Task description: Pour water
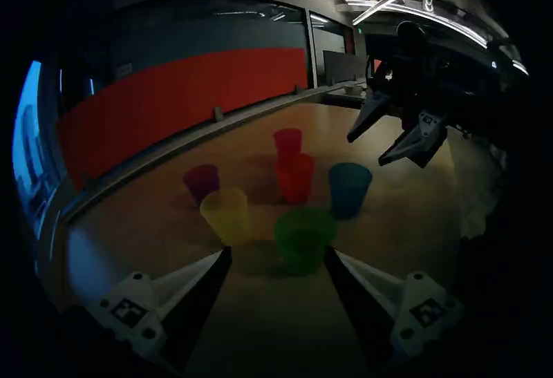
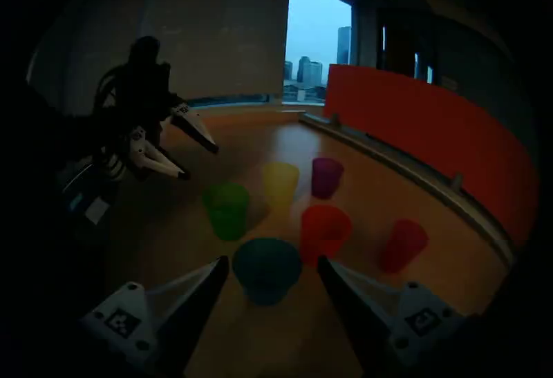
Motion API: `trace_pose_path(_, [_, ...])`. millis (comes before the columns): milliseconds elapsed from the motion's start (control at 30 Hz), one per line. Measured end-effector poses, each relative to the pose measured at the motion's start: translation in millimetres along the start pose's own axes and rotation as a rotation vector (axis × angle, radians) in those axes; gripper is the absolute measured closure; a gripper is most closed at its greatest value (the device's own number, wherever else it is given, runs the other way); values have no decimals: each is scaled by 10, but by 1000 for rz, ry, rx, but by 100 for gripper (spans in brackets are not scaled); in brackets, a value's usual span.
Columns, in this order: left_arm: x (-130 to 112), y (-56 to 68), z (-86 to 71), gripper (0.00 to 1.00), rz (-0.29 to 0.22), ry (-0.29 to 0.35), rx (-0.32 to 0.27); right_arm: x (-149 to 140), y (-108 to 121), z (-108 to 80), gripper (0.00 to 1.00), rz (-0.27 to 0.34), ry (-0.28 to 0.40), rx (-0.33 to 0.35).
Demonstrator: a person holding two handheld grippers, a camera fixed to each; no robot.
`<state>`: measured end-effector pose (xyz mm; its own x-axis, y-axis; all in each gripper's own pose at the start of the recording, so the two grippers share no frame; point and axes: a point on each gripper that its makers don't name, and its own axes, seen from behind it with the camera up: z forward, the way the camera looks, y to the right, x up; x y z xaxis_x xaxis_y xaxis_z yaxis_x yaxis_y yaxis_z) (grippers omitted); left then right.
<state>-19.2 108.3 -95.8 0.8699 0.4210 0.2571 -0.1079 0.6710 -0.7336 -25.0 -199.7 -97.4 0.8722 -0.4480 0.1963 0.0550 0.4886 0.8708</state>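
Six plastic cups stand upright and close together on a wooden bench in a dim room. In the left gripper view, the left tongs are open low over the bench and hold nothing. The green cup sits just ahead of their tips, nearer the right-hand tip. The yellow cup is beside the green one, and the purple cup is just behind the yellow. The orange cup stands in the middle of the group, with the red cup right behind it and the blue cup to its side. In the right gripper view, the right tongs are also spread apart and empty. The blue cup lies between and just beyond their tips, and neither finger can be seen touching it. Farther off in each view, the other tongs hang in the air above the bench with their fingers apart, well clear of the cups. It is too dark to tell whether any cup holds water. A long red panel runs along the far edge of the bench, and a window shows city towers.
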Motion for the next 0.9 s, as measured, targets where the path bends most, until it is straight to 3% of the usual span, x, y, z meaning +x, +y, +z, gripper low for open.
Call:
trace_pose_path(300, [1,-204,-48,1,-45,24,74,81,76,-110,1,28,20,-43])
trace_pose_path(500, [18,-519,-138,0,-100,47,183,146,234,-210,0,79,45,-115])
trace_pose_path(900, [197,-833,-306,1,-162,132,334,183,607,-518,0,142,89,-310])
